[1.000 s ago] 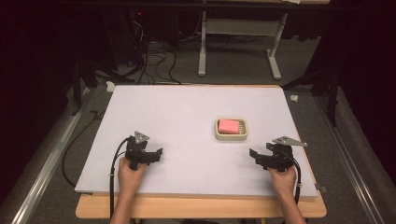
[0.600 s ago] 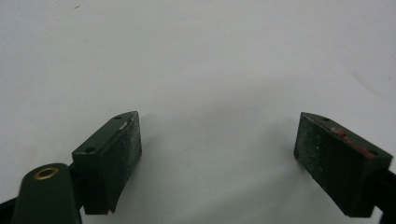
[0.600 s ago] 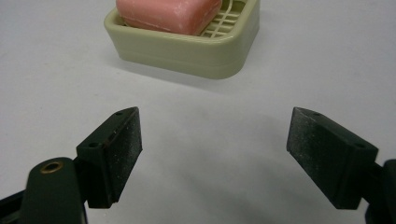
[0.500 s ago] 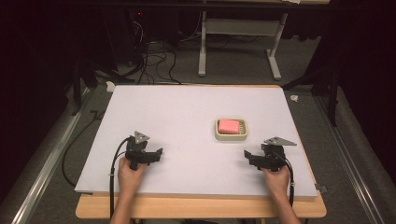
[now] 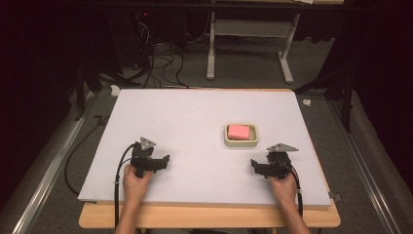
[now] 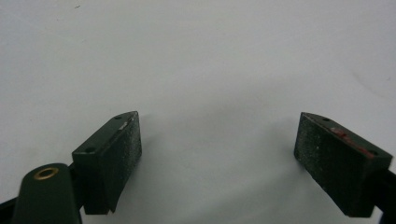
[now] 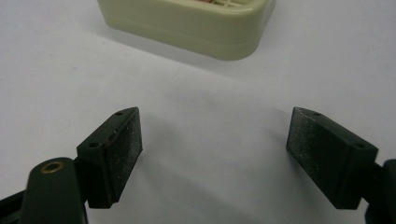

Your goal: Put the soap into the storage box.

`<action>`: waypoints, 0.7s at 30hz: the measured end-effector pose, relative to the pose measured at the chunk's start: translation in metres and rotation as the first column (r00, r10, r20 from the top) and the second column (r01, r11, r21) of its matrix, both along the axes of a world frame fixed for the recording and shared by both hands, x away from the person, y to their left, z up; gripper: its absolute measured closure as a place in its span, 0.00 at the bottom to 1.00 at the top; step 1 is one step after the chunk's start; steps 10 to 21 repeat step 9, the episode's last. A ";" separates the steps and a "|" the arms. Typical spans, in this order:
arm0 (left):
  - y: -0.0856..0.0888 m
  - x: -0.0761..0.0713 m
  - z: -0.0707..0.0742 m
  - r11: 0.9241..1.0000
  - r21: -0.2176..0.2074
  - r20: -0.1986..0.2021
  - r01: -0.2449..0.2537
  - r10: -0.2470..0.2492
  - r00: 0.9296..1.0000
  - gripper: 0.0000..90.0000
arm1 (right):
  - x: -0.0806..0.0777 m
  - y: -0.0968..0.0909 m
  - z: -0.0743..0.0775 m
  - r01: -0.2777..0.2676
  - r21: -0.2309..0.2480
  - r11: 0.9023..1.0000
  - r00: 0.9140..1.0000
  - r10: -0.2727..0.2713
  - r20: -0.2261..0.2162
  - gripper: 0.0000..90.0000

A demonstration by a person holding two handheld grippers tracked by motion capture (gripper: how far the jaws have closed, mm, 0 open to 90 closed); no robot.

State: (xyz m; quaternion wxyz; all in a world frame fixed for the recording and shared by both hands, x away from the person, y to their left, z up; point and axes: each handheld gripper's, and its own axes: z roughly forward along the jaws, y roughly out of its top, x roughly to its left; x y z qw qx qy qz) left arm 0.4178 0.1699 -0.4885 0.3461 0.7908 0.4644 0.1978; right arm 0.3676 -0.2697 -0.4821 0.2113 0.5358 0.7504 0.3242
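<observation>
The work surface holds one cream plastic soap dish (image 5: 241, 136) with one pink rectangular soap bar (image 5: 239, 131) lying in it. Two black two-jaw grippers are present, one per hand, each carrying one grey three-cornered plate and one trailing cable.

The dish is rectangular with rounded corners and a raised rim; a slatted inner grid shows beside the bar. In the right gripper view the dish (image 7: 187, 23) presents a smooth, stepped side wall and a rounded corner. The bar covers most of the dish interior, flat side up.

The dish stands on the white rectangular table board (image 5: 195, 117), right of its centre. The right gripper (image 5: 254, 165) rests on the board near the dish, on the side toward the person, its jaws spread wide apart and gripping nothing. The left gripper (image 5: 167, 160) rests well apart from the dish, toward the person and to the left, jaws likewise spread and vacant. In the left gripper view, bare board lies between the pads (image 6: 123, 144).
</observation>
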 end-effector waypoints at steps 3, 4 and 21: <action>0.000 0.000 0.000 1.000 0.000 0.000 0.000 0.000 1.000 0.17 | 0.000 0.005 -0.001 -0.002 -0.045 0.999 1.000 0.003 0.004 0.20; 0.000 0.000 0.000 1.000 0.000 0.001 0.000 0.000 1.000 0.17 | 0.000 0.005 -0.001 -0.004 -0.047 0.999 1.000 0.005 0.007 0.20; 0.000 0.000 0.000 1.000 0.000 0.001 0.000 0.000 1.000 0.17 | 0.000 0.004 -0.001 -0.005 -0.042 0.999 1.000 0.005 0.004 0.20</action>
